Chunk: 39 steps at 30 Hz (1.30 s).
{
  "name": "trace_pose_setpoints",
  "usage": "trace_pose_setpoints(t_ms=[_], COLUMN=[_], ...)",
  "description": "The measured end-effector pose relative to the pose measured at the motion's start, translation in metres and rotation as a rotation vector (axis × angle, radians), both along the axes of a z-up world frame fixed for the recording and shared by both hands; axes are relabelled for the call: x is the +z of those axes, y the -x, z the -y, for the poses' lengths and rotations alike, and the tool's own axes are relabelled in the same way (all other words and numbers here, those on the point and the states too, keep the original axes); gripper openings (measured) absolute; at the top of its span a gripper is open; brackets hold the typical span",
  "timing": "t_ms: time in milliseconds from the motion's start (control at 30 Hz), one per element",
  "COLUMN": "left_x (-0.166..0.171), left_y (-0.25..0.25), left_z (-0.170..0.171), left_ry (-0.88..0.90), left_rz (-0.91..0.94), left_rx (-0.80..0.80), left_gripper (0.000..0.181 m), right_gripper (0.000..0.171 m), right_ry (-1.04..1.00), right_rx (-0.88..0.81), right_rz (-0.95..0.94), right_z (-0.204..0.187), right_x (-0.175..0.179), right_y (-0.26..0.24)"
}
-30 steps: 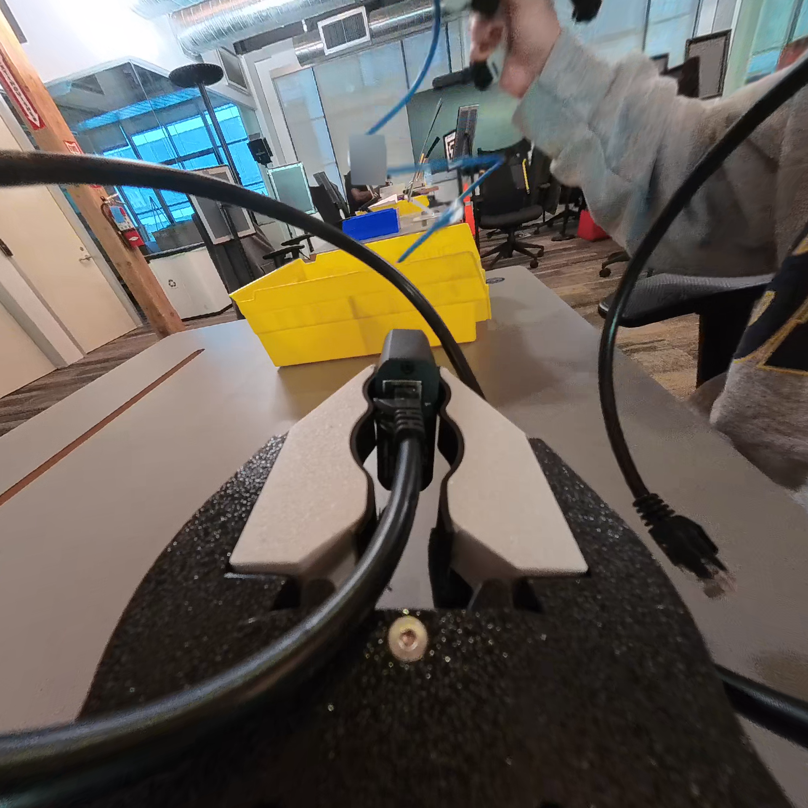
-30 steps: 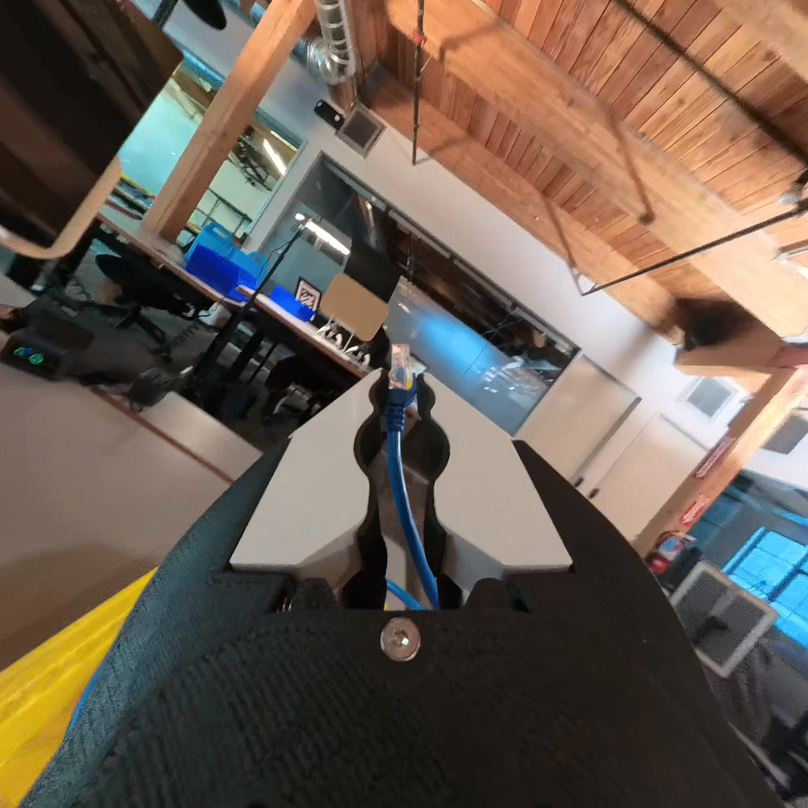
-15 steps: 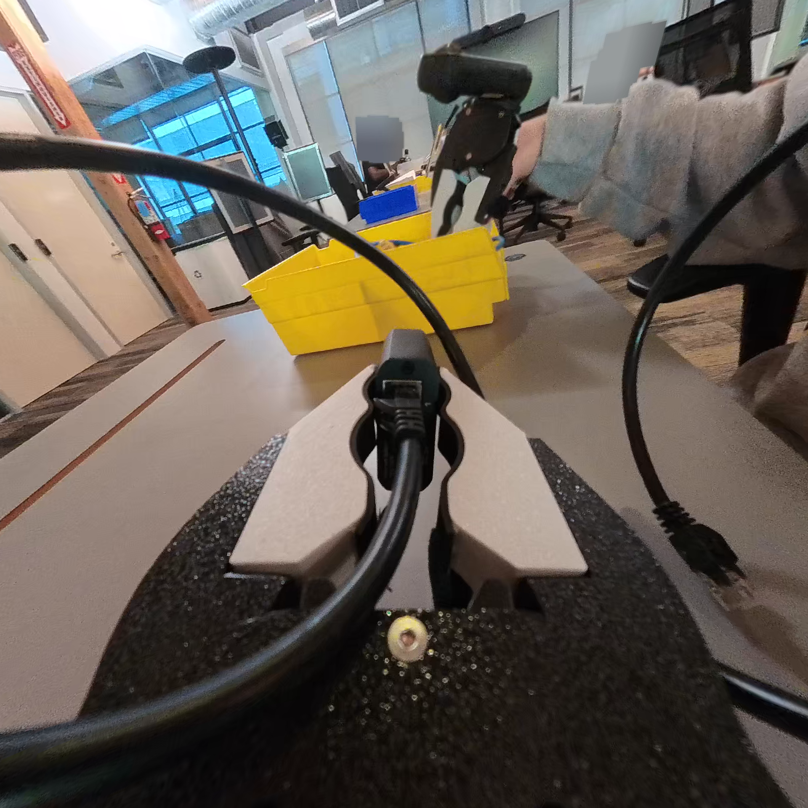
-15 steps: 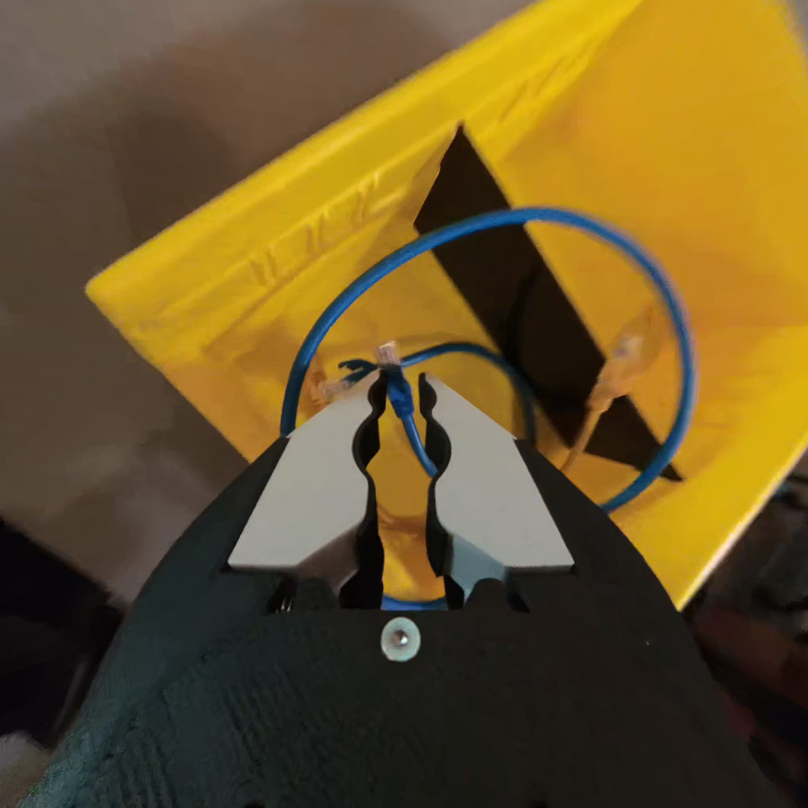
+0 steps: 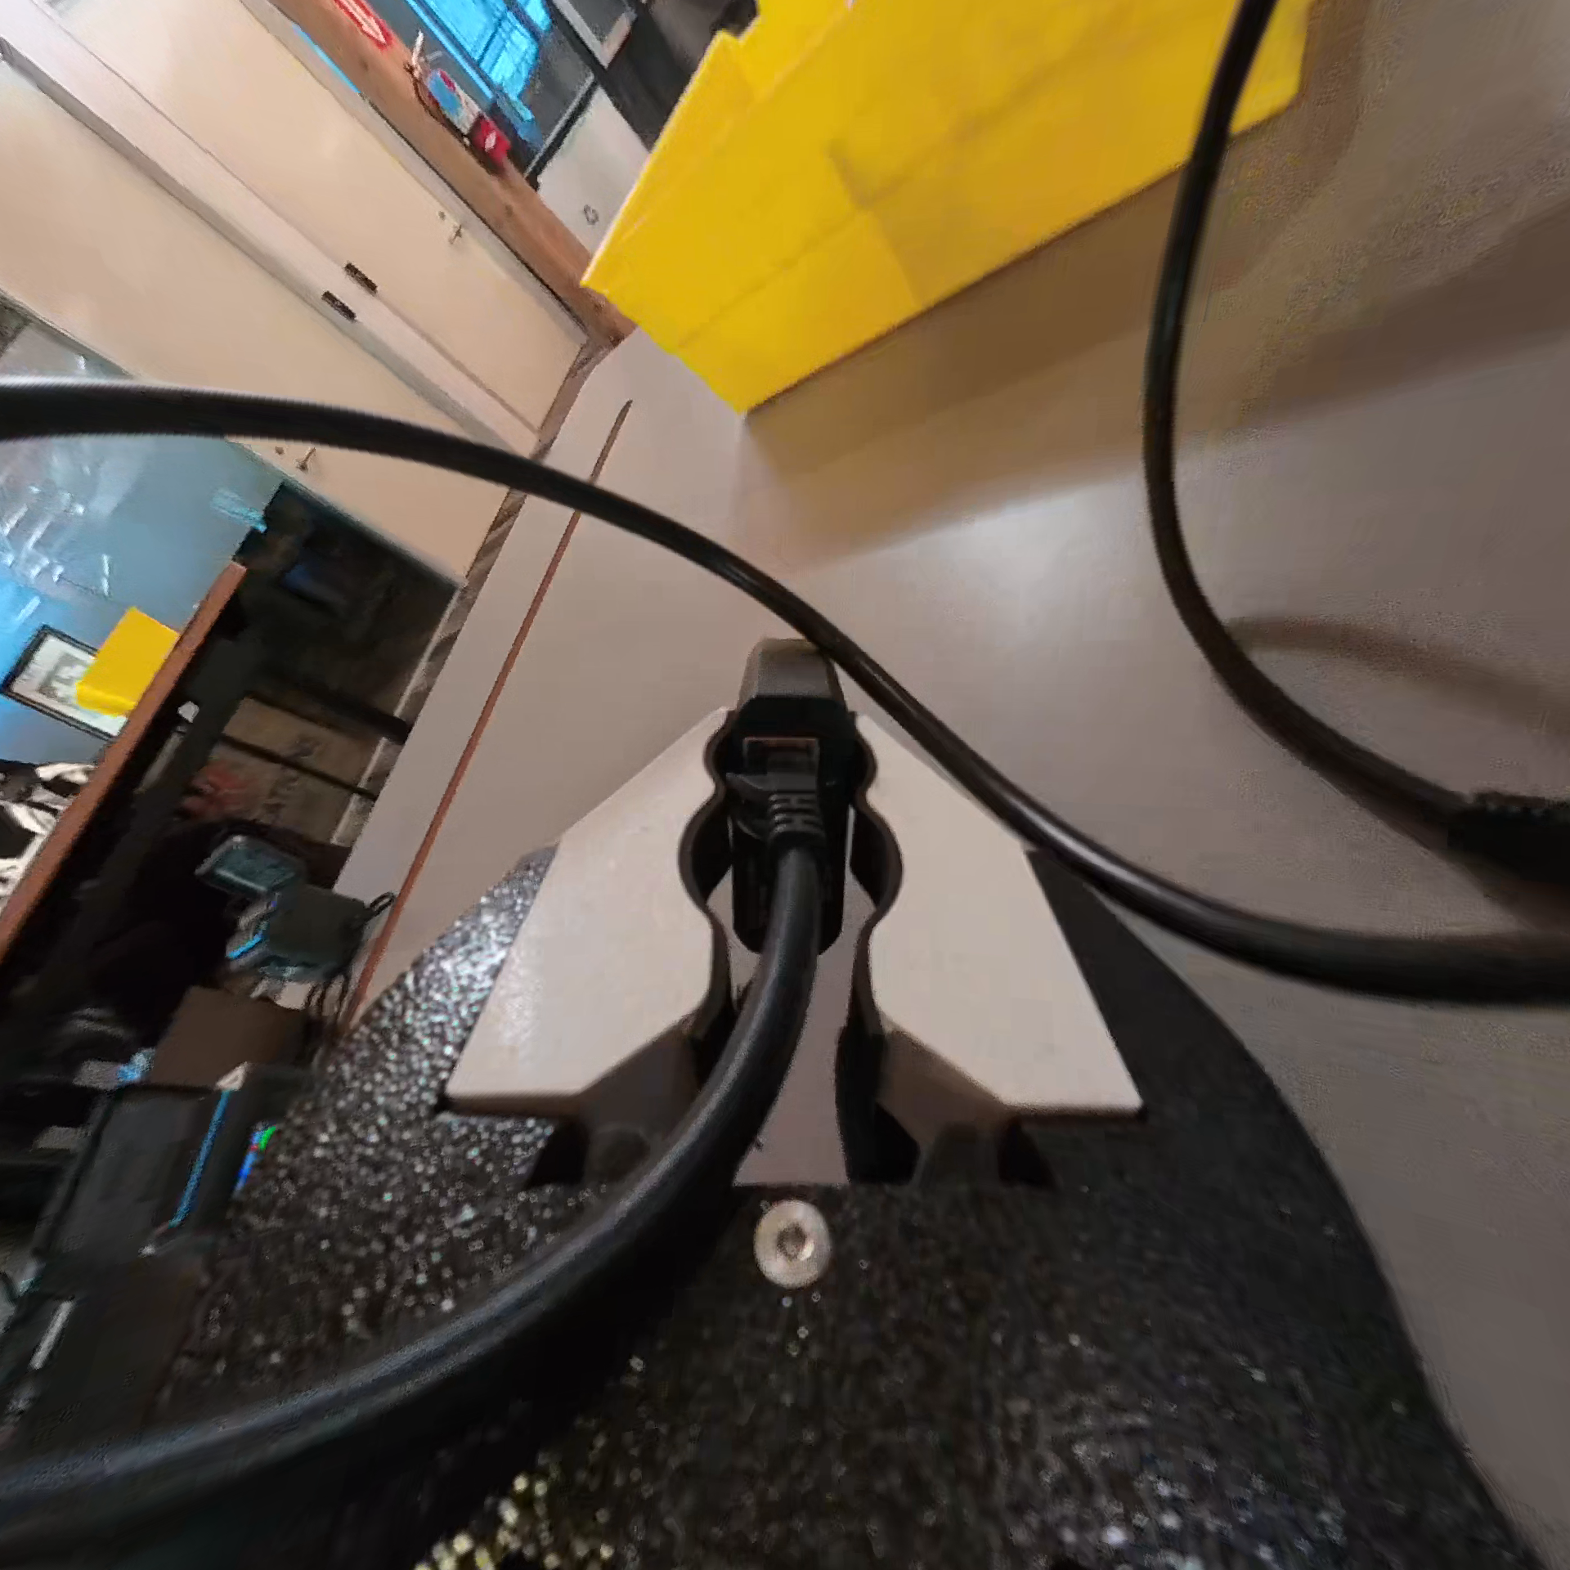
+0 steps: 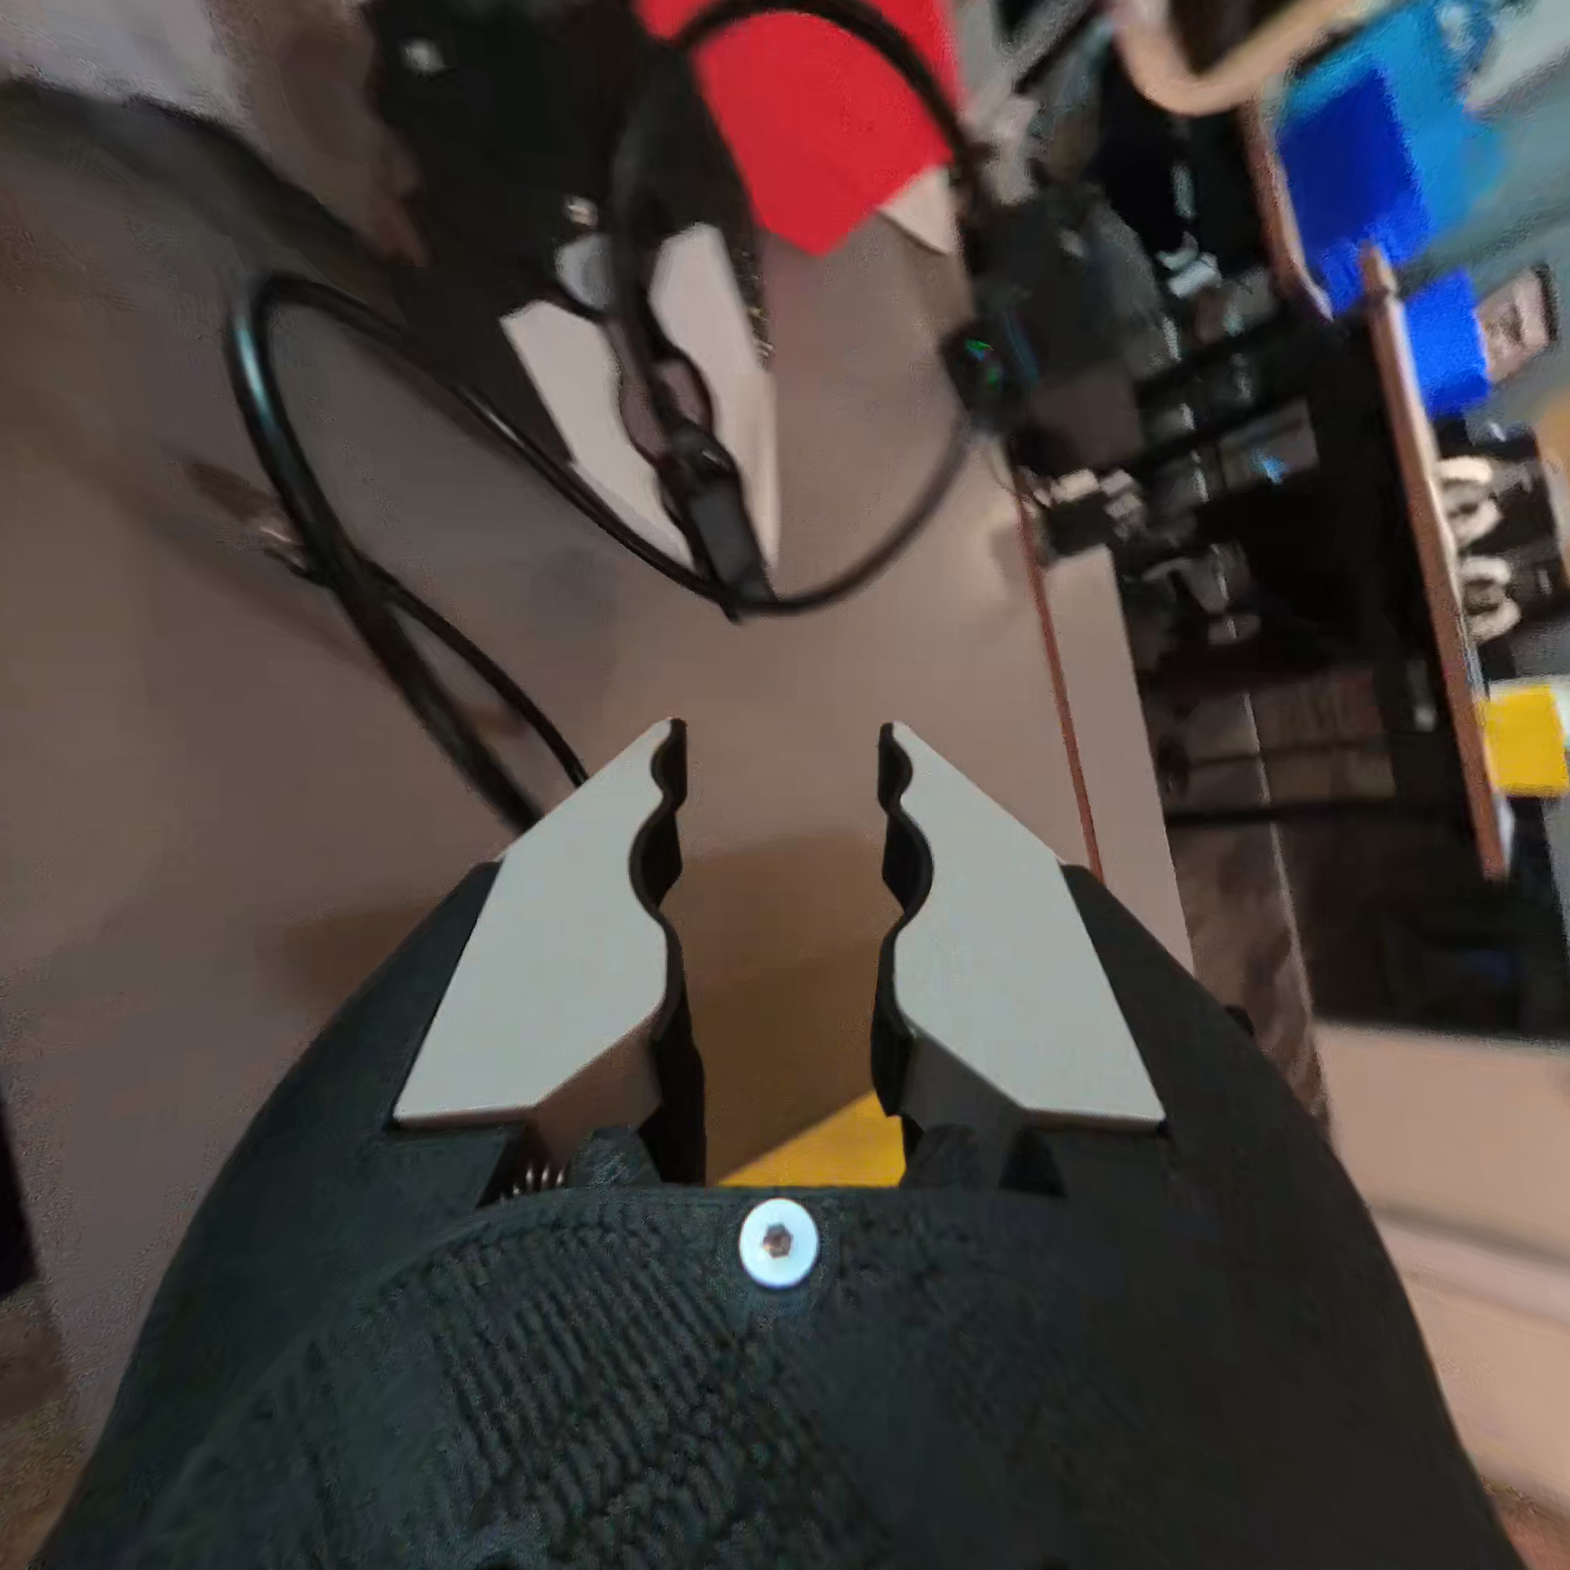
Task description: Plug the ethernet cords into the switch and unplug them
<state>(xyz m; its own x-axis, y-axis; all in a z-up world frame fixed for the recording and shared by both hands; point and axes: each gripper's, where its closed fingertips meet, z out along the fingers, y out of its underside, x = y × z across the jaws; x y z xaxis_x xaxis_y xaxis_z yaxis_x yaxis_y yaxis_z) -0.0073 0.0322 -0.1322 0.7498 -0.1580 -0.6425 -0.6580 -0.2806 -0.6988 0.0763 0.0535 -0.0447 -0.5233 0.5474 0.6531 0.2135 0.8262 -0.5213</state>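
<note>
The left gripper (image 5: 786,722) is clenched on a small black device (image 5: 788,680) with a black cord's plug (image 5: 786,807) seated in its near face; whether this is the switch, the frames do not make clear. The black cord (image 5: 765,977) runs back from the plug between the fingers (image 5: 620,917) and curls off to the left. A second length of black cable (image 5: 680,544) arcs across just beyond the fingertips, and another (image 5: 1172,425) drops from the top right to a ribbed boot (image 5: 1512,833) lying on the grey table (image 5: 1019,552). Farther off on the table sits a yellow bin (image 5: 892,195), tilted in this view.

The right gripper (image 6: 780,739) is released, its jaws well apart with nothing between them, hovering over the same table (image 6: 807,671). A sliver of yellow (image 6: 816,1147) shows below the jaws. Beyond, blurred, the left gripper (image 6: 722,552) appears from the front with the black cord (image 6: 340,510) looping out around it. Something red (image 6: 807,127) lies behind that gripper; it is too blurred to identify.
</note>
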Motion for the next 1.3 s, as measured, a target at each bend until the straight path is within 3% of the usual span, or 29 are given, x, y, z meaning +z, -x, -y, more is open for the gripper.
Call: trace_pose_setpoints(t_ms=[33, 167, 400, 567, 700, 800, 900, 1033, 1167, 1300], left_x=[-0.002, -0.007, -0.005, -0.003, 0.041, 0.054, 0.053, 0.062, 0.052, 0.037], left_y=[-0.004, -0.008, -0.022, -0.032, -0.02, -0.041, -0.06, -0.078, -0.074, -0.029], left_z=[-0.001, -0.001, 0.001, 0.004, 0.003, 0.008, 0.012, 0.025, 0.021, 0.01], left_ry=[0.01, 0.035, 0.032, 0.022, -0.19, -0.214, -0.16, -0.169, -0.143, -0.127], left_rz=[-0.017, -0.036, -0.074, -0.059, 0.197, 0.536, 0.717, 0.774, 0.622, 0.342], left_rx=[-0.013, -0.031, -0.121, -0.187, -0.112, -0.275, -0.426, -0.595, -0.531, -0.225], left_gripper=[0.022, 0.021, 0.021, 0.022, 0.079, 0.108, 0.08, 0.026, 0.022, 0.022], right_gripper=[0.044, 0.048, 0.048, 0.025, 0.02, 0.02, 0.02, 0.02, 0.02, 0.035], right_ry=[-0.055, -0.215, -0.348, -0.328, 0.071, 0.399, 0.604, 0.65, 0.616, 0.399], right_rx=[0.039, 0.114, 0.067, 0.084, 0.118, 0.249, 0.325, 0.389, 0.331, 0.05], right_rz=[0.019, 0.071, 0.088, 0.053, -0.013, -0.055, -0.049, -0.006, 0.071, 0.08], right_z=[0.014, 0.037, 0.025, 0.021, 0.026, 0.042, 0.053, 0.063, 0.057, -0.004], right_x=[-0.014, -0.062, -0.095, -0.1, -0.076, -0.053, -0.041, -0.043, -0.055, -0.059], right_y=[0.01, 0.043, 0.068, 0.069, 0.061, 0.047, 0.037, 0.028, 0.03, 0.042])
